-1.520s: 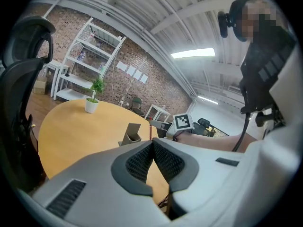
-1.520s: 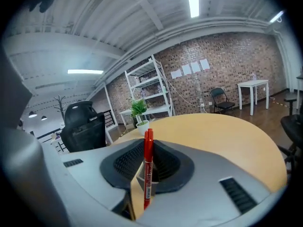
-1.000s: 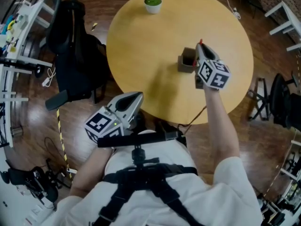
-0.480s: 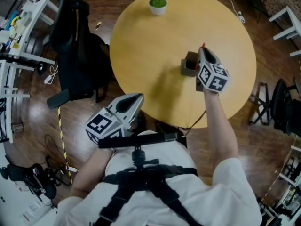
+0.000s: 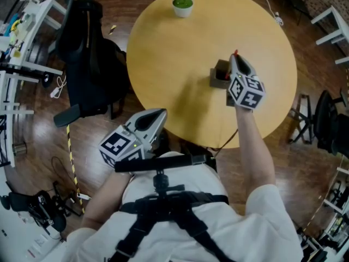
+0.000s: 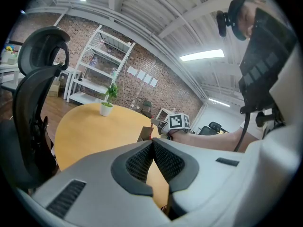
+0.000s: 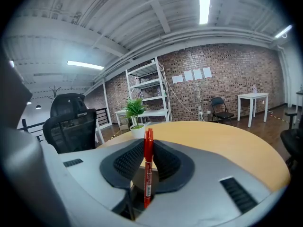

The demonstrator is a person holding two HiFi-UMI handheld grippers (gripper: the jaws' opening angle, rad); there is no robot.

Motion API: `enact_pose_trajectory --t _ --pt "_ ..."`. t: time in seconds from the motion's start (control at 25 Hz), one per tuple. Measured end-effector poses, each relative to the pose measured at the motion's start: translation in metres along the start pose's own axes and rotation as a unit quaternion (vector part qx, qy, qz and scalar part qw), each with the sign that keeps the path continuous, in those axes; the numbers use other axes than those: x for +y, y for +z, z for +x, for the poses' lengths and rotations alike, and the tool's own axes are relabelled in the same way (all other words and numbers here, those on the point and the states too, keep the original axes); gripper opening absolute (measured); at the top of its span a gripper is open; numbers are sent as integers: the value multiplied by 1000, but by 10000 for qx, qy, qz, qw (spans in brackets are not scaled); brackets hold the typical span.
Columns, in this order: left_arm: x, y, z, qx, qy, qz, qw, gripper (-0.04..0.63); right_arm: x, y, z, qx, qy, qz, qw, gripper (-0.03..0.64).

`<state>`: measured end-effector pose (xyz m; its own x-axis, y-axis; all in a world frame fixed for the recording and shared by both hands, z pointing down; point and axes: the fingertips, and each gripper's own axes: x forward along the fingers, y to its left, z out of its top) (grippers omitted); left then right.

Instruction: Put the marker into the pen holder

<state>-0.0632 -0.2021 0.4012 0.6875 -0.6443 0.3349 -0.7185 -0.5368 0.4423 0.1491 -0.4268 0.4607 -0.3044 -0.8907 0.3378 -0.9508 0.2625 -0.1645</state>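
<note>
One slim red marker (image 7: 148, 174) clamped in right gripper (image 7: 148, 144), left gripper (image 6: 152, 144) closed, round wooden table (image 5: 174, 53)

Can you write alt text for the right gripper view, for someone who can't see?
A red marker, pinched in the right claw, runs up the picture's centre. Beyond lie a round wooden table, a potted plant and a black chair.

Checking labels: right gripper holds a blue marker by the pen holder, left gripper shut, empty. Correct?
The marker is red, not blue, per the right gripper view. The right gripper holds it by the pen holder; left gripper shut, empty.
</note>
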Motion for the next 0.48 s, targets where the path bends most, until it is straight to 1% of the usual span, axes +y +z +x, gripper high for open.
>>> enact_pose_trajectory --t 0.48 --pt "2 -2 0 13 -75 -38 10000 -5 3 -13 -7 127 -61 -106 9998 72"
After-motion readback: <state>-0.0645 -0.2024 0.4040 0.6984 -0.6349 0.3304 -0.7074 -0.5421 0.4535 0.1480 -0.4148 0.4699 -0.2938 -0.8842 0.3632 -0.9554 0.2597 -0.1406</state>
